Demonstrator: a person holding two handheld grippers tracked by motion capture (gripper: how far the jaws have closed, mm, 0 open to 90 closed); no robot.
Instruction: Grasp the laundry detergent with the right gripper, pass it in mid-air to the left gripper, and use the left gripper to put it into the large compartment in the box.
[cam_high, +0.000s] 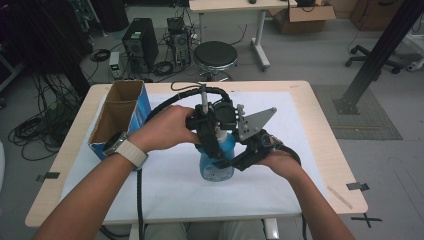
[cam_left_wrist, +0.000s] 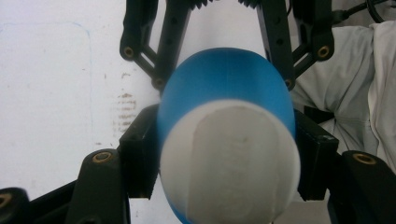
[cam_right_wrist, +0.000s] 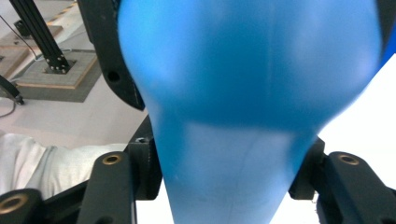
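Both tools clamp the blue bottle (cam_high: 217, 161) at mid-bench: the left tool (cam_high: 214, 148) grips its upper part, the right tool (cam_high: 231, 162) its lower body.

In the high view, the blue bottle (cam_high: 216, 160) has its top hidden behind the left gripper (cam_high: 212, 131). In the right gripper view it is blurred and cut off by the upper edge. The cardboard box's (cam_high: 120, 117) inside is too dark to read.
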